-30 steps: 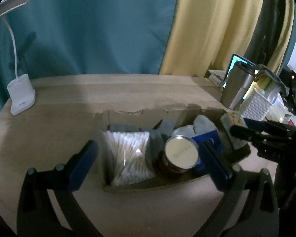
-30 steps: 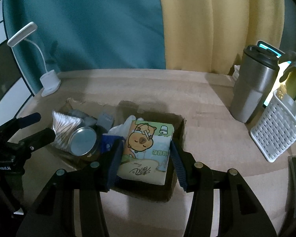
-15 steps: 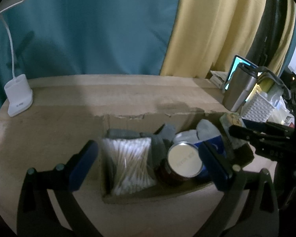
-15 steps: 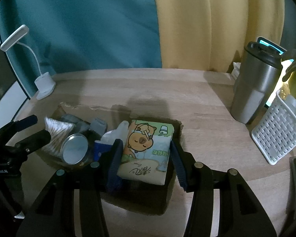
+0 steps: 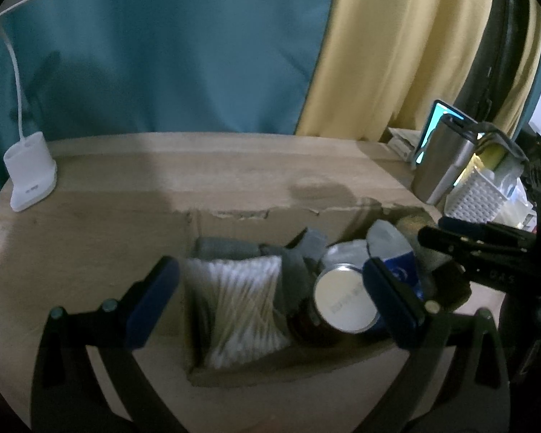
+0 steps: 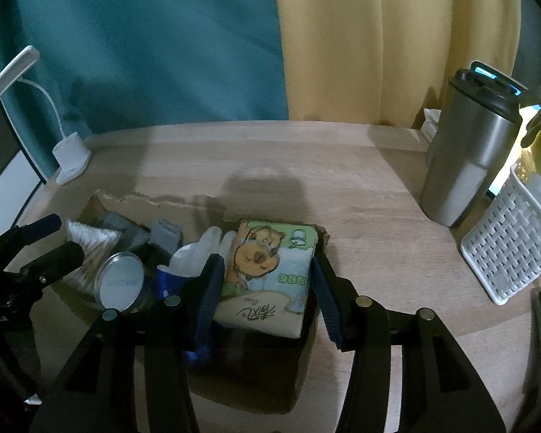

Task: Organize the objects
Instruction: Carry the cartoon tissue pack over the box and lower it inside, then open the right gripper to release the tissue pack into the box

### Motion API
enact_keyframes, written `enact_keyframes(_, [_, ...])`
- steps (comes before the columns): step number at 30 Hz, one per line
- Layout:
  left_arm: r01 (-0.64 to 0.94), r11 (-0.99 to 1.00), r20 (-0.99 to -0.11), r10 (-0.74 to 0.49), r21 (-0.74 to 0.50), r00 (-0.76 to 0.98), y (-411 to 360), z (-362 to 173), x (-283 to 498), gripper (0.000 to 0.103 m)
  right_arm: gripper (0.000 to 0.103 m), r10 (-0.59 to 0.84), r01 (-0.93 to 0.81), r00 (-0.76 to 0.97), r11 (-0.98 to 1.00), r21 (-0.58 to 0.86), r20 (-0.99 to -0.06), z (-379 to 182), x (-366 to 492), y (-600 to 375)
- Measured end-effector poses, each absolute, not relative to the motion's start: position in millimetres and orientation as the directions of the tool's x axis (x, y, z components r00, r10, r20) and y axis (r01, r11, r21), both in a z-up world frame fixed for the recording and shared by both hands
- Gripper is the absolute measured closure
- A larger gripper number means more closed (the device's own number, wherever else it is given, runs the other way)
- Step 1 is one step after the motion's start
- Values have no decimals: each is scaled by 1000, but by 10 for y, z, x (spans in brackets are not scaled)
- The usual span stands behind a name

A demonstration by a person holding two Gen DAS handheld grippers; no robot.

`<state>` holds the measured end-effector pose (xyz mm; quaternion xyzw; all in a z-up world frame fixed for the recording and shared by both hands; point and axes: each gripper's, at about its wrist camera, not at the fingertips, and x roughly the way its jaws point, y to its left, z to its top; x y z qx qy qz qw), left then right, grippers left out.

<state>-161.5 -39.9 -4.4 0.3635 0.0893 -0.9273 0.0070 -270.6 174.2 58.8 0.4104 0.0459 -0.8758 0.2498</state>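
A torn cardboard box [image 6: 144, 198] lies on the wooden table. My right gripper [image 6: 266, 261] holds a green cartoon tissue pack [image 6: 267, 281] down in the box's right end. Its jaws are opening, though the pads still touch the pack's sides. Beside the pack lie a blue-white packet [image 6: 166, 281], a round tin [image 6: 121, 281], grey socks [image 6: 166, 234] and a bag of cotton swabs [image 6: 90, 241]. My left gripper [image 5: 268, 270] hovers open over the box's left half, wide around the swab bag [image 5: 241, 306] and tin [image 5: 344, 305], touching neither. The right gripper [image 5: 451, 231] enters the left wrist view from the right.
A white desk lamp [image 5: 29, 173] stands at the far left of the table. A steel tumbler [image 6: 469, 158] and a white woven basket [image 6: 508, 252] stand at the right. Teal and yellow curtains hang close behind the table's far edge.
My right gripper has shifted slightly with the tissue pack, which now sits lower in the box's right end. The left gripper has hardly moved.
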Motion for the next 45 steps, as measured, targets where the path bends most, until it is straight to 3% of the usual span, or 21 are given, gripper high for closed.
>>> enact_keyframes(2, [77, -984, -676, 53, -161, -735, -396, -47, -1622, 0, 33, -408, 477, -538, -869, 134, -737, 594, -2711, 1751])
enact_keyframes(3, [76, -984, -676, 53, -161, -735, -394, -45, -1621, 0, 31, -412, 477, -540, -868, 136, -734, 599, -2709, 1756])
enact_keyframes(45, [61, -986, -641, 54, -156, -766, -313, 126, -1318, 1, 31, -421, 497, -554, -859, 120, -718, 702, -2370, 1811])
